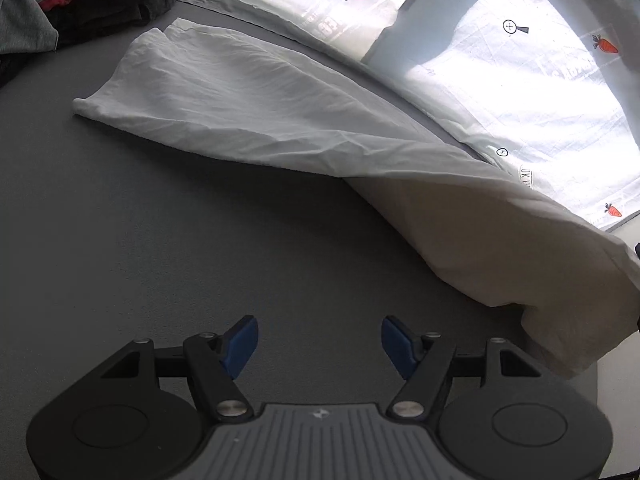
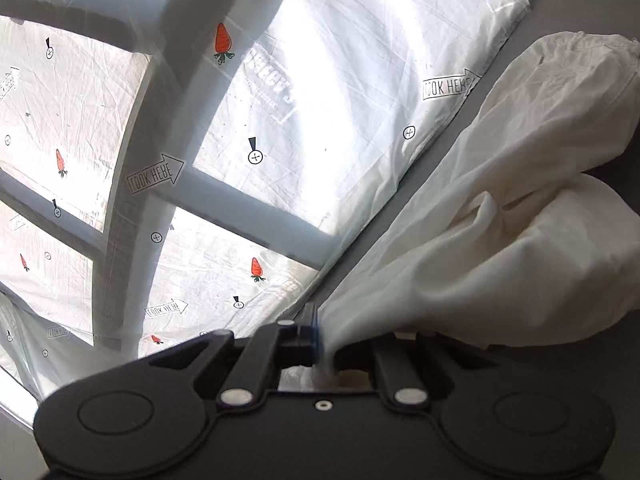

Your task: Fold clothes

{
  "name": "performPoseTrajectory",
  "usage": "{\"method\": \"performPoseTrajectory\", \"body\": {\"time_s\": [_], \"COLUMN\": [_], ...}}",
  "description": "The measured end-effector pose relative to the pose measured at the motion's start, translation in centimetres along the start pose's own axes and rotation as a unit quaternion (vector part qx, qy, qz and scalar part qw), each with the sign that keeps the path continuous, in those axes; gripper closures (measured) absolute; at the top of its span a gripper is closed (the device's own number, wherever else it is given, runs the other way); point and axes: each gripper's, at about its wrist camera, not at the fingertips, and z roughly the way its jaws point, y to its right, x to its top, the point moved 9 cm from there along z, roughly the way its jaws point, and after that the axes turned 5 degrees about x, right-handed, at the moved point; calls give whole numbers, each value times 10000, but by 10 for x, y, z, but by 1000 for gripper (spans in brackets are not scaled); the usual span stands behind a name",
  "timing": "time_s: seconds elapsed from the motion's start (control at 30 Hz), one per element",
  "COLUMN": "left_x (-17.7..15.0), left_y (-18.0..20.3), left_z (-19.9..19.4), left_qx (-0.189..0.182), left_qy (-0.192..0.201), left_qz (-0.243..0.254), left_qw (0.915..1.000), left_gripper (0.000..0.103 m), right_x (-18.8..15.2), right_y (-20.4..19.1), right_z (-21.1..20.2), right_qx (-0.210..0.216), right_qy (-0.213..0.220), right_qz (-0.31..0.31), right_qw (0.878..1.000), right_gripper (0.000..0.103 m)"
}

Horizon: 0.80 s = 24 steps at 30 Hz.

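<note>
A white garment (image 1: 248, 92) stretches across the grey surface (image 1: 160, 240) in the left wrist view, its near right end lifted off the surface (image 1: 500, 248). My left gripper (image 1: 318, 344) hovers open over bare grey surface, blue pads (image 1: 240, 344) apart with nothing between them, the cloth beyond and to its right. In the right wrist view the white garment (image 2: 500, 220) hangs in folds from my right gripper (image 2: 324, 344), whose jaws are shut on a pinched edge of the cloth.
A pile of dark, grey and red clothes (image 1: 80, 4) lies at the far left. A white sheet printed with carrots (image 2: 280, 120) runs along the grey surface's far edge, bright with window light.
</note>
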Motion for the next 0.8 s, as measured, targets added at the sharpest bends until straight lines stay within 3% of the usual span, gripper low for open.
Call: {"method": "performPoseTrajectory", "body": {"time_s": [0.13, 0.27, 0.4, 0.53, 0.7, 0.8], "left_x": [8, 25, 48, 65, 68, 79], "left_y": [42, 64, 63, 53, 51, 57], "left_z": [27, 53, 71, 85, 115, 123], "left_qx": [-75, -121, -470, -807, -814, -1037], "left_qy": [21, 79, 187, 218, 41, 149], "left_qz": [606, 706, 67, -728, -1032, -1272], "left_qw": [9981, 9974, 9987, 9938, 9913, 9863], "left_gripper": [34, 31, 27, 20, 20, 20], "right_x": [38, 64, 72, 84, 91, 90], "right_y": [-26, -34, -26, -15, -4, -2], "right_z": [-14, -8, 19, 37, 48, 49], "right_qx": [293, 357, 376, 434, 476, 509], "right_qy": [309, 294, 196, 132, 79, 92], "right_qz": [-132, -205, -139, 111, 385, 397], "right_qw": [9990, 9987, 9990, 9989, 9981, 9979], "right_gripper": [96, 96, 96, 96, 96, 96]}}
